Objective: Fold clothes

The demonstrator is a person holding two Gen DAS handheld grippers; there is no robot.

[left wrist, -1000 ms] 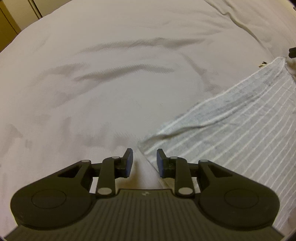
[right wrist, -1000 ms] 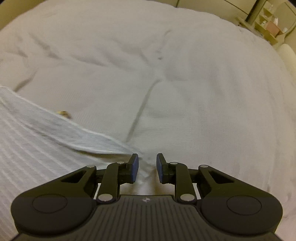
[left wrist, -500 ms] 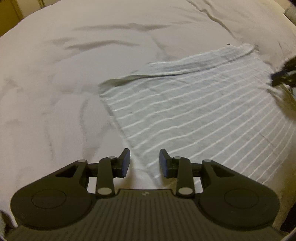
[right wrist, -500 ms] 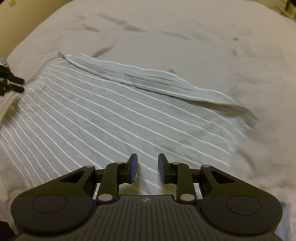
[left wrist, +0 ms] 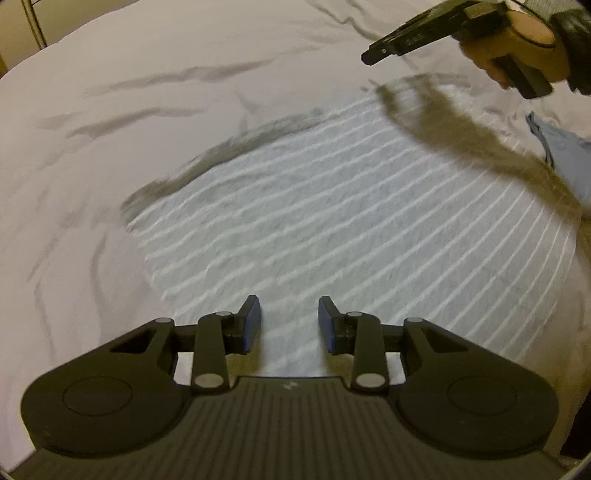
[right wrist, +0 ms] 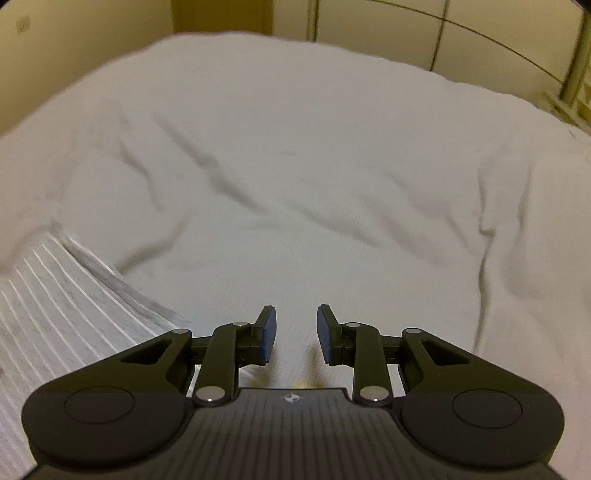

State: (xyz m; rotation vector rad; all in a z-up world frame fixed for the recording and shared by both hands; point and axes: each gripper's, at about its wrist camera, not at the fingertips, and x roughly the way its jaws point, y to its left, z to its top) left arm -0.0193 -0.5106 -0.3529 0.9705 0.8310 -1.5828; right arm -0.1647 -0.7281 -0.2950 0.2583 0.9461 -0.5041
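A grey garment with thin white stripes (left wrist: 332,221) lies flat on the white bedsheet (left wrist: 129,92), folded into a rough rectangle. My left gripper (left wrist: 289,317) hovers open over its near edge, nothing between the fingers. In the left wrist view the right gripper's body (left wrist: 413,33) is up at the top right, held by a hand (left wrist: 524,40), and casts a dark shadow across the garment. In the right wrist view the garment (right wrist: 55,306) sits at the lower left, and my right gripper (right wrist: 295,323) stands open above bare sheet (right wrist: 332,184) beside it.
A pale blue piece of cloth (left wrist: 561,155) lies at the right edge of the left wrist view. Wrinkled white bedding spreads all round. Beyond the bed are yellowish walls (right wrist: 92,33) and a metal pole (right wrist: 576,59) at the far right.
Both grippers have pulled back and lifted off the garment's corners. The right gripper swung away to face bare sheet, and the left one now looks across the whole garment.
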